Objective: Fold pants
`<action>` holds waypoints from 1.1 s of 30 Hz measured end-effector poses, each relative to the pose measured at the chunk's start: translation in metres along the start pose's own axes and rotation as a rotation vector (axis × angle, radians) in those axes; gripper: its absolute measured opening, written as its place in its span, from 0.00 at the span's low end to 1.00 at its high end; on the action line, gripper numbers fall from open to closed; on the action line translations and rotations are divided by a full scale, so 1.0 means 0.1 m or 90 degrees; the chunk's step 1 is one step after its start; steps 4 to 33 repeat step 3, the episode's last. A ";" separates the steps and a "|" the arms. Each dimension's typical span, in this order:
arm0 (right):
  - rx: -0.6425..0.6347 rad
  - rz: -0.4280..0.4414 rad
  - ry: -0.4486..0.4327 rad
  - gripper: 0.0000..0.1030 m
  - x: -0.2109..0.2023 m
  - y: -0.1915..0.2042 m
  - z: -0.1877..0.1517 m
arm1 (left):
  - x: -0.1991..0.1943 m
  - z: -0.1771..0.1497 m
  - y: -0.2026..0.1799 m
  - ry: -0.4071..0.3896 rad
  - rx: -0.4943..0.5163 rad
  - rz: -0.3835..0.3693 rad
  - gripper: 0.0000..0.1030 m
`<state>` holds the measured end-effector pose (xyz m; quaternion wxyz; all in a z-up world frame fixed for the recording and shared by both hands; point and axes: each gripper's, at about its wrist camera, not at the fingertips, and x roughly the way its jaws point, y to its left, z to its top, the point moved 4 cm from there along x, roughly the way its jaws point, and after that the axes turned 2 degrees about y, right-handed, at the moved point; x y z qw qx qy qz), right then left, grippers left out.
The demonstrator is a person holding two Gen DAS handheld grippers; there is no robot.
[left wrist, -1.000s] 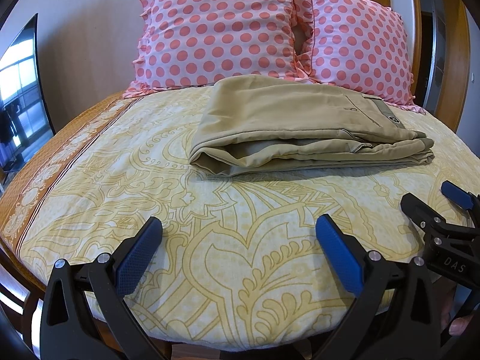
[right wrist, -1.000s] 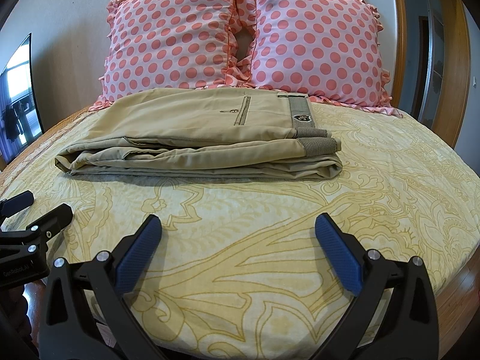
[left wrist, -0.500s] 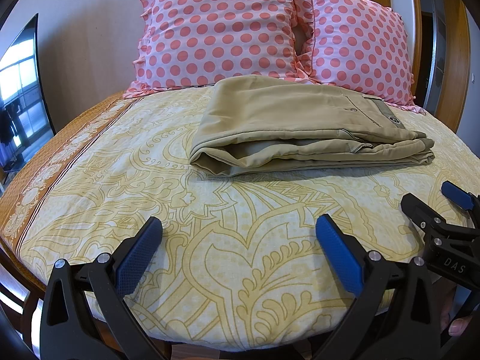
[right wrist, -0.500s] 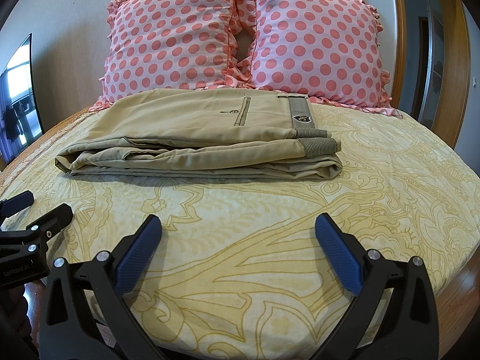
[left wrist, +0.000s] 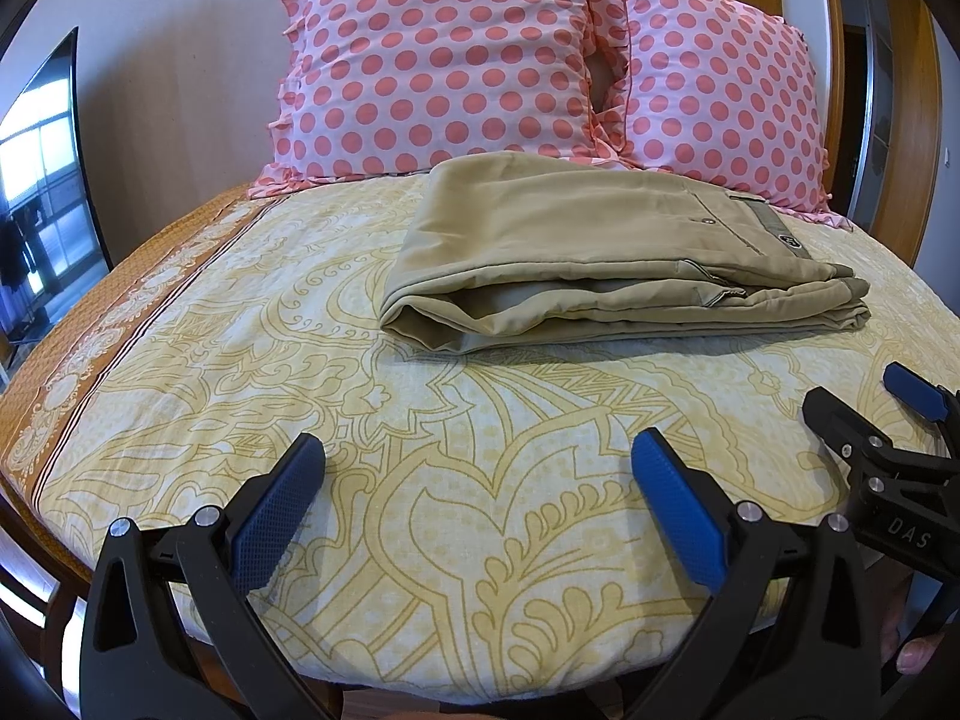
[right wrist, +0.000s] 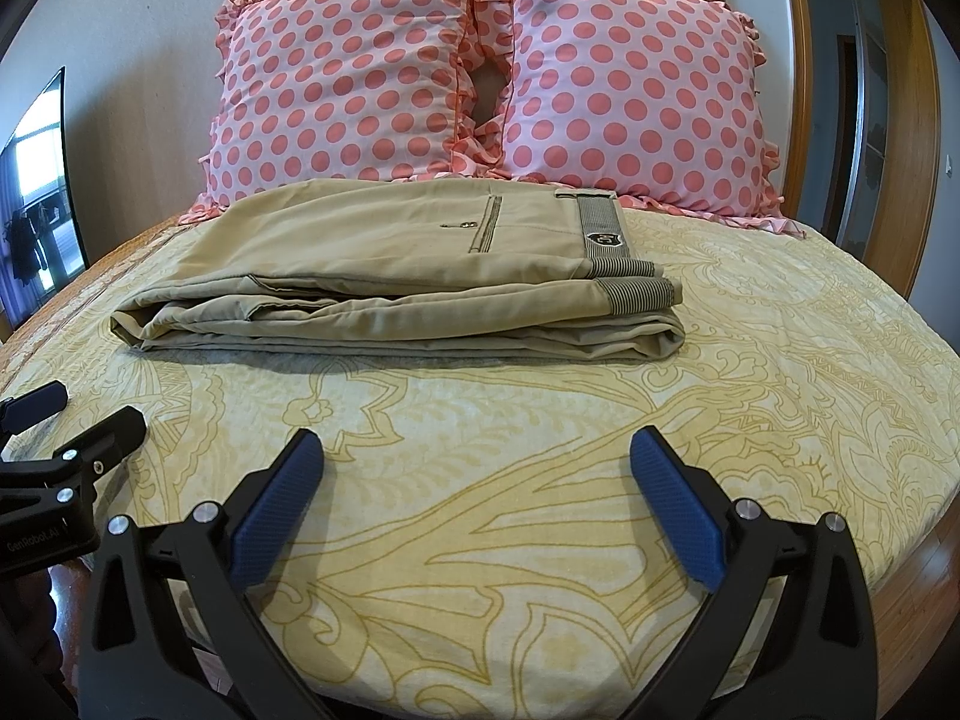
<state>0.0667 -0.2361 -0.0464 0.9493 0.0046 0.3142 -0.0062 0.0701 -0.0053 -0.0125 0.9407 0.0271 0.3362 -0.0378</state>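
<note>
The khaki pants (left wrist: 600, 258) lie folded in a flat stack on the yellow patterned bedspread (left wrist: 420, 450), waistband to the right; they also show in the right wrist view (right wrist: 408, 288). My left gripper (left wrist: 477, 462) is open and empty near the bed's front edge, well short of the pants. My right gripper (right wrist: 477, 462) is open and empty, also short of the pants. The right gripper shows at the right of the left wrist view (left wrist: 870, 420), and the left gripper shows at the left of the right wrist view (right wrist: 72, 420).
Two pink polka-dot pillows (right wrist: 480, 72) lean against the wall behind the pants. A dark TV screen (left wrist: 42, 180) stands at the left. A wooden frame and doorway (right wrist: 870, 120) are at the right. The bed's front edge (left wrist: 480, 678) is just below the grippers.
</note>
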 end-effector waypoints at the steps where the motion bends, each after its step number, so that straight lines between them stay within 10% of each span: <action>1: 0.000 0.000 0.000 0.98 0.00 0.00 0.00 | 0.00 0.00 0.00 0.000 0.000 0.000 0.99; 33: 0.000 0.000 0.000 0.98 0.00 0.00 0.00 | 0.00 0.00 0.00 0.000 0.000 0.000 0.99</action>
